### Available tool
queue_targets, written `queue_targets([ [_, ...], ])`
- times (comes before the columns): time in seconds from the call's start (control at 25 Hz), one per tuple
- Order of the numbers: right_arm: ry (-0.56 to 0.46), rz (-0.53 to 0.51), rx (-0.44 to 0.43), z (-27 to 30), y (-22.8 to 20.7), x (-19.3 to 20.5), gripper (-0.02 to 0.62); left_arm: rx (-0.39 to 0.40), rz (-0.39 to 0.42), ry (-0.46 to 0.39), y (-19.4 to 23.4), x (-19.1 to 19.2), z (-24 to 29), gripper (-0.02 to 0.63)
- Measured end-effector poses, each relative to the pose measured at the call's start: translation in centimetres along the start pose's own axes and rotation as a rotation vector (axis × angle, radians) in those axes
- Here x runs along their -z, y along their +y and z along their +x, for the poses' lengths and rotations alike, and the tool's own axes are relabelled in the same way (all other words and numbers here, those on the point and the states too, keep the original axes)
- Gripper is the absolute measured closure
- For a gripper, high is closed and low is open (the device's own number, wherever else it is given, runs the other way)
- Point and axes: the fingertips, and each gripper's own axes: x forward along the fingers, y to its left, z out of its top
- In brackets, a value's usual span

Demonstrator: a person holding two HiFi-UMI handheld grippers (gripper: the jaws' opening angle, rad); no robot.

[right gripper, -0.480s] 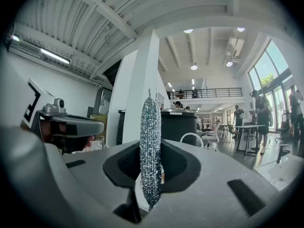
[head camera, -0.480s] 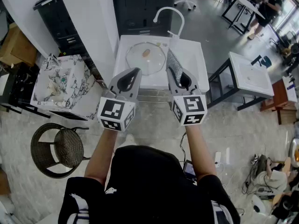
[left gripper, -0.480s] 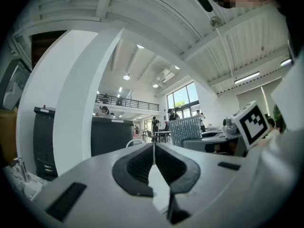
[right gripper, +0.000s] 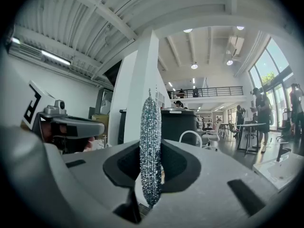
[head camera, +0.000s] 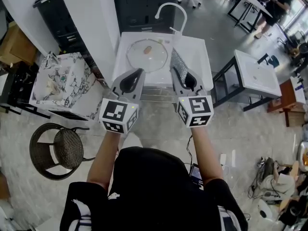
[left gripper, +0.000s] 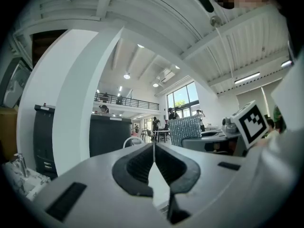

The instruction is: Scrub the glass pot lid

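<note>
The glass pot lid (head camera: 147,55) lies flat in the white sink (head camera: 198,57), below the curved white faucet (head camera: 171,12). Both grippers are held level in front of the sink, short of the lid. My left gripper (head camera: 136,76) is shut with nothing in it; its pads meet in the left gripper view (left gripper: 153,150). My right gripper (head camera: 179,77) is shut on a silvery scrubbing pad (head camera: 179,64), which stands upright between the jaws (right gripper: 150,148). The same pad (left gripper: 185,129) shows at the right of the left gripper view.
A marble-patterned basin (head camera: 57,83) stands left of the sink, with a wicker chair (head camera: 60,150) nearer me. A dark cabinet (head camera: 144,4) is behind the faucet. A white table (head camera: 257,76) stands at the right. People stand in the far background.
The sink and lid sit slightly higher and further left in the head view. Both grippers keep their pose and their grip.
</note>
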Motion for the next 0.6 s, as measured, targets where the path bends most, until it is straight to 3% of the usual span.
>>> queue_targets([
  [0.6, 0.005, 0.002, -0.013, 2.8, -0.9, 0.6, 0.525, -0.006, -0.012, 0.001, 2.1, 0.3, 1.9, 0.595],
])
